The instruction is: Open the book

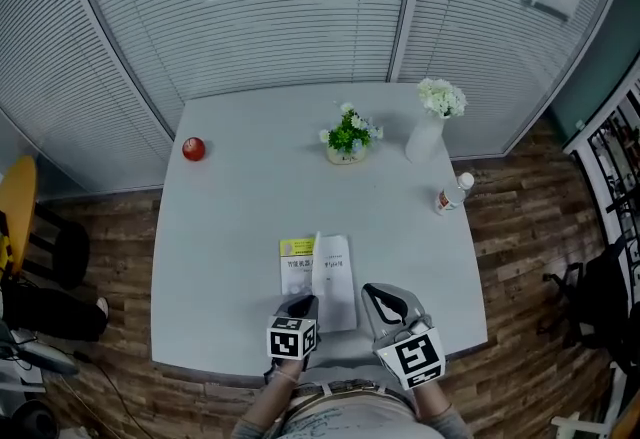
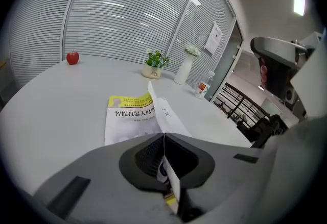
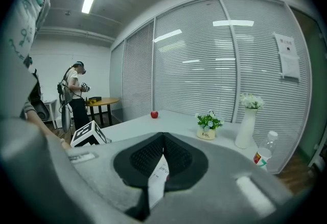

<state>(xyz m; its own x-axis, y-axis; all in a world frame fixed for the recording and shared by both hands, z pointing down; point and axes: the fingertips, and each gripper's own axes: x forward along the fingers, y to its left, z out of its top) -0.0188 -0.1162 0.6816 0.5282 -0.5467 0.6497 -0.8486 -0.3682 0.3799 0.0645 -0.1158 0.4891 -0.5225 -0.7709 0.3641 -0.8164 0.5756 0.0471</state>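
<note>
Yellow-topped book [image 1: 318, 277] lies on the worktop [image 1: 220, 227] just ahead of both claws. Left claw [image 2: 164, 139] and right claw [image 3: 163, 139] are each pinched tight on a leaf [image 2: 155, 103]. Likely light, floppy, tearable paper: hold near its edge.

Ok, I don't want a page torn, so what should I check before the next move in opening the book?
1. Left gripper shut on the book's raised leaf: ok.
2. Right gripper shut on a printed sheet: ok. Whether the sheet belongs to the book: cannot tell.
3. Book lying flat on the table: ok.
4. Bottle, vase, plant pot and apple well away from the book: ok.
5. Leaf free of creases or tears: cannot tell.
</note>
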